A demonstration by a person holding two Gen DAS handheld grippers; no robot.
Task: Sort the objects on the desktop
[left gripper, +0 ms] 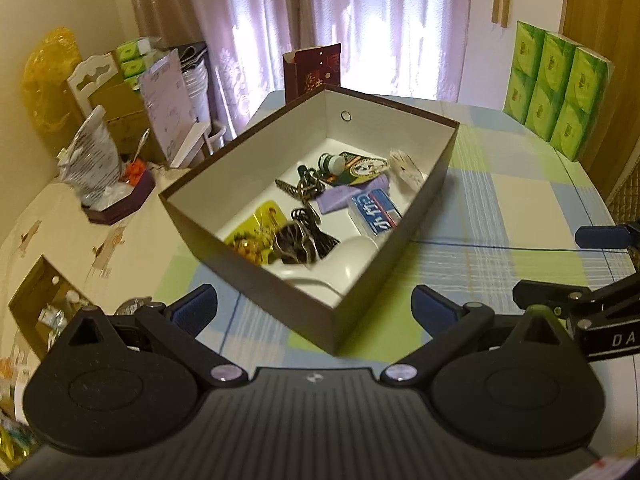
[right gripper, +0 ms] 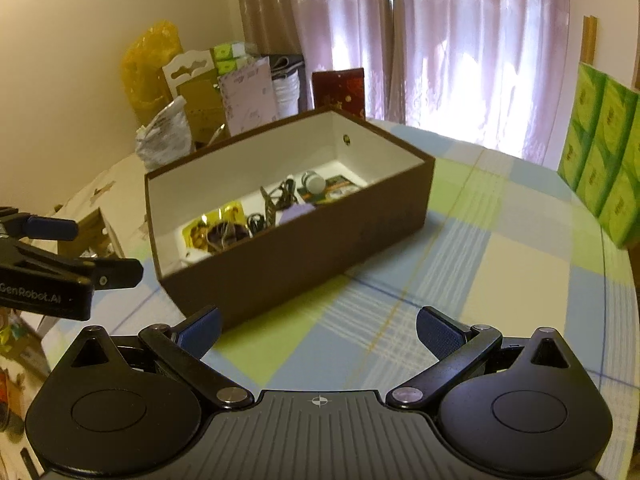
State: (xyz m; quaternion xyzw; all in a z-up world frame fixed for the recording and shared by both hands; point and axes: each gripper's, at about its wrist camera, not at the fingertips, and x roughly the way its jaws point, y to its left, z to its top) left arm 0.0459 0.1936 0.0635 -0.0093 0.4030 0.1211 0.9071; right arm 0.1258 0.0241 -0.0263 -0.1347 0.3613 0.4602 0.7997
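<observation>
A brown box [left gripper: 256, 236] with a white inside is seen standing on a checked tablecloth [left gripper: 500, 216] in the middle of the table, its lid off. Small things are gathered inside it: a blue and white tube box [left gripper: 374, 212] against the right wall, a purple packet [left gripper: 344, 196] just left of it, a green-labelled bottle [left gripper: 352, 166] with a white cap toward the far end, a wooden comb [left gripper: 406, 168] by the far right corner, dark clips and cords [left gripper: 306, 188] in the middle, a yellow packet [left gripper: 256, 232] near the left wall, and a white rounded object [left gripper: 348, 256] at the near end.

The left gripper [left gripper: 314, 304] is held above the near corner of the box, jaws spread wide and nothing between them. The right gripper [right gripper: 318, 326] is held over the bare cloth, near side of the box, likewise released and empty.

Green tissue packs [left gripper: 556, 84] are stacked at the far right edge of the table. A dark red carton [left gripper: 312, 72] stands beyond the box, before pale curtains [left gripper: 340, 20]. Cluttered shelves and a yellow bag [left gripper: 52, 76] are seen at the left.
</observation>
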